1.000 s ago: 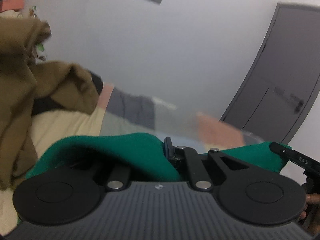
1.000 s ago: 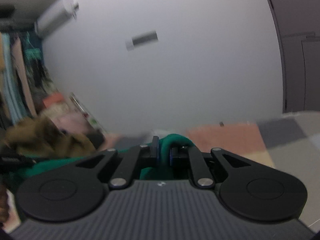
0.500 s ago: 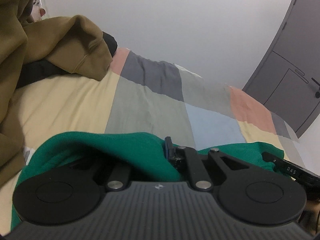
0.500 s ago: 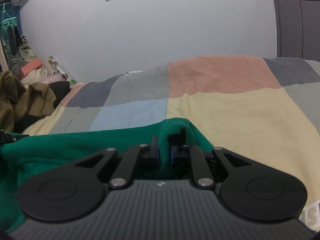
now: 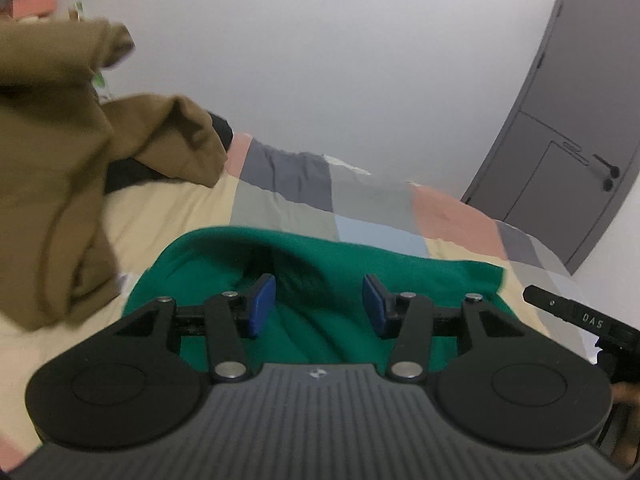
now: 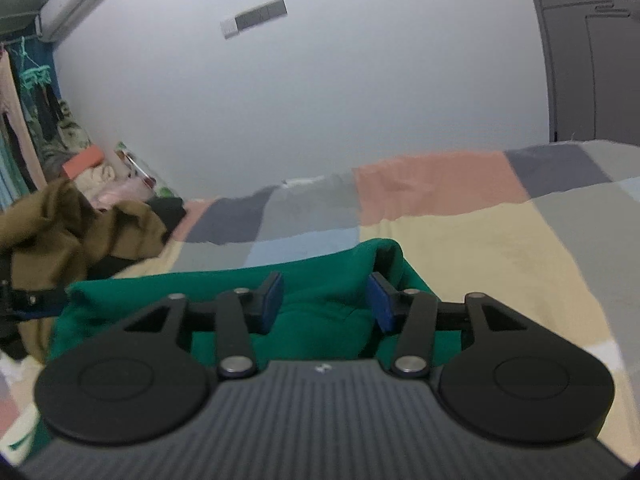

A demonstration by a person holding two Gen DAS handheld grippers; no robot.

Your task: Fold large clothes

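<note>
A green garment (image 5: 312,280) lies bunched on the patchwork bed cover (image 5: 280,208), just in front of both grippers. My left gripper (image 5: 318,304) hangs over its left part, jaws opening, blue pads apart, with green cloth lying slack between them and not pinched. In the right wrist view the same green garment (image 6: 320,292) has a raised fold at its right end. My right gripper (image 6: 326,300) is over it, jaws opening too, the cloth loose between its pads. The right gripper's black finger (image 5: 576,316) shows at the right edge of the left wrist view.
A heap of brown clothing (image 5: 60,184) rises at the left of the bed, also seen as the brown heap (image 6: 72,224). A white wall stands behind the bed and a grey door (image 5: 568,140) at the right. Clothes hang at the far left (image 6: 24,120).
Both grippers were shut on the green garment and have let it go; their pads now stand apart. The garment has dropped onto the bed and both views have tilted upward.
</note>
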